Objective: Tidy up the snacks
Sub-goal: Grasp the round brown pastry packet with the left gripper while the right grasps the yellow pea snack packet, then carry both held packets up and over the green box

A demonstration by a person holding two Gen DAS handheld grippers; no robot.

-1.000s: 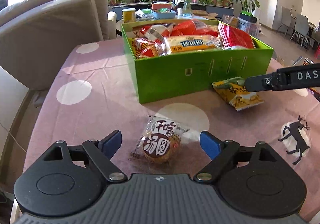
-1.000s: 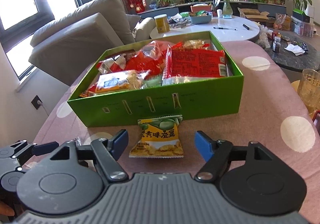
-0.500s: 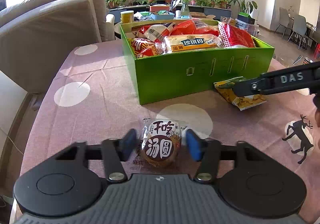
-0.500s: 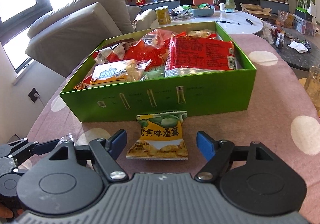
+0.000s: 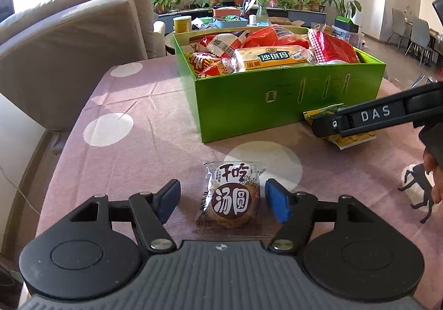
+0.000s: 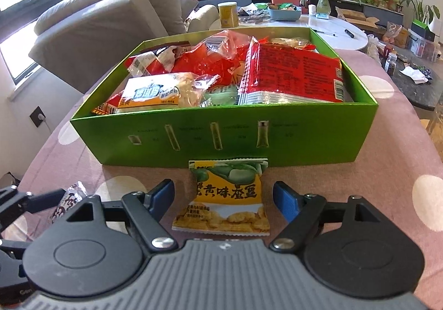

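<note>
Left gripper (image 5: pixel 221 200) is spread wide, straddling the round brown cookie packet (image 5: pixel 231 196); I see a gap between each blue pad and the wrapper, so nothing is gripped. The packet lies flat on the mauve tablecloth (image 5: pixel 144 94), at the near edge of a white polka dot, a little in front of the green box (image 5: pixel 277 105). Right gripper (image 6: pixel 223 198) is likewise released, its blue pads either side of the yellow broad-bean snack packet (image 6: pixel 225 199) with clearance on both sides. That packet lies flat on the cloth, its top edge touching or just about touching the front wall of the box; I can't tell which. From the left wrist view, the right gripper's black finger marked DAS crosses over the yellow packet, hiding its middle. From the right wrist view, the cookie packet's end peeks out at lower left beside the left gripper's linkage. The box is open-topped and packed: a yellow sachima bag (image 6: pixel 155 92) front left, a big red bag (image 6: pixel 293 74) on the right, more red wrappers behind. Beige sofa (image 5: pixel 69 41) sits left of the table, a white round table (image 6: pixel 318 30) with clutter behind the box.
</note>
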